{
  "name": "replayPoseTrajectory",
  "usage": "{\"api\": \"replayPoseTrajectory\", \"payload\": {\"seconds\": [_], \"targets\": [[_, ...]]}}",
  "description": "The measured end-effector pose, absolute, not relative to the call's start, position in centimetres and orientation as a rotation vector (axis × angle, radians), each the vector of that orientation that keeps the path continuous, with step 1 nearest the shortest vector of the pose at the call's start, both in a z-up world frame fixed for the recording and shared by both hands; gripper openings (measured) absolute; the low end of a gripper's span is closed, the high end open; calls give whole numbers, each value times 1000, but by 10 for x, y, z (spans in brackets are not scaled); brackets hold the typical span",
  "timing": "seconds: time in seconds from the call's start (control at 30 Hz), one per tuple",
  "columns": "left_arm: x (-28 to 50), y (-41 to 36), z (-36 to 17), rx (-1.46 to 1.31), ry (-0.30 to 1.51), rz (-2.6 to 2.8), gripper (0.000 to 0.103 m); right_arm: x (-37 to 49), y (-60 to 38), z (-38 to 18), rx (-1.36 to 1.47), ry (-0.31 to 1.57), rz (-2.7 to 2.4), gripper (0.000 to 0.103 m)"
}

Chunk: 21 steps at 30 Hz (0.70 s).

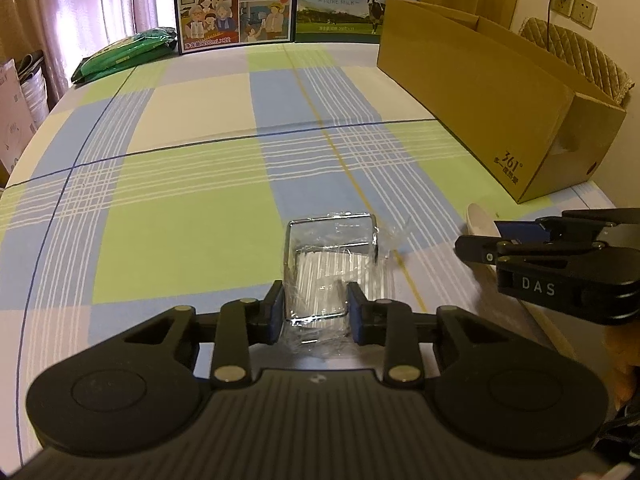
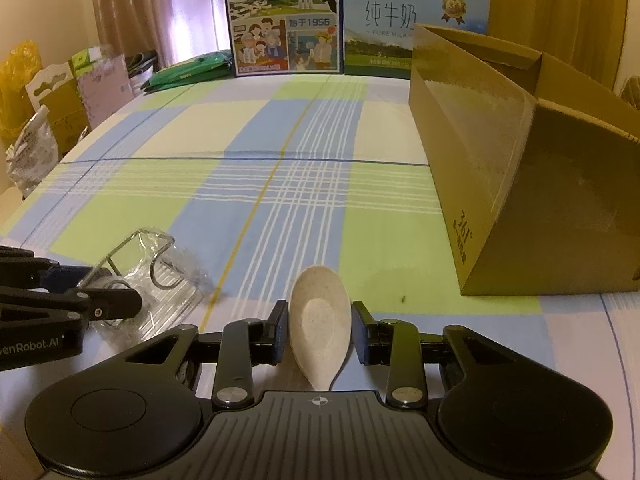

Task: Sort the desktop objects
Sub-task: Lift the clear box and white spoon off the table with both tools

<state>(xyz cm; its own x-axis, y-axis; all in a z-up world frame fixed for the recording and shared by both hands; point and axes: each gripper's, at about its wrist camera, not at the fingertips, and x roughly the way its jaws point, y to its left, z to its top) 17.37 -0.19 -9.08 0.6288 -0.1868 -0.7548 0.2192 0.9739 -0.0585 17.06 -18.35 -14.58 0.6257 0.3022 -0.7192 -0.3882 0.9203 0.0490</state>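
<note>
**Clerk:** Item one. What is your left gripper (image 1: 316, 308) carrying?

**Holder:** My left jaws are pinching a wire-frame holder wrapped in clear plastic film (image 1: 332, 268). The blue pads are pressing on its two near sides. It is sitting low over the checked tablecloth (image 1: 180, 208), near my edge of the table; I cannot tell whether its base is touching the cloth.

**Clerk:** Item two. The right gripper (image 2: 318, 334)?

**Holder:** My right jaws are standing on either side of a pale speckled spoon (image 2: 320, 320). The left pad is lying against the bowl's edge; on the right I am seeing what may be a thin gap, so I cannot tell whether they are gripping it. The bowl is pointing away from me, the handle running back under the gripper body.

**Clerk:** How are the two lying against each other?

**Holder:** Side by side, near but apart. The spoon is sitting to the right of the wrapped holder.

**Clerk:** Item three. Containers?

**Holder:** One open brown cardboard box (image 2: 520, 168) is standing at the right of the table, beyond the spoon, its long side facing the middle.

**Clerk:** Remaining stock?

**Holder:** Two milk cartons (image 1: 236, 4) are standing upright at the far edge. Green packets (image 1: 128, 52) are lying flat at the far left corner.
</note>
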Motion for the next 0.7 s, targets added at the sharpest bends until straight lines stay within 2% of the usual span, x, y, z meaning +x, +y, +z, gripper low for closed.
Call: {"api": "replayPoseTrajectory", "payload": {"seconds": [0.7], "targets": [[172,-3,-81,24,823,-249,26,165,-184,-135,-139,732,376,30]]}}
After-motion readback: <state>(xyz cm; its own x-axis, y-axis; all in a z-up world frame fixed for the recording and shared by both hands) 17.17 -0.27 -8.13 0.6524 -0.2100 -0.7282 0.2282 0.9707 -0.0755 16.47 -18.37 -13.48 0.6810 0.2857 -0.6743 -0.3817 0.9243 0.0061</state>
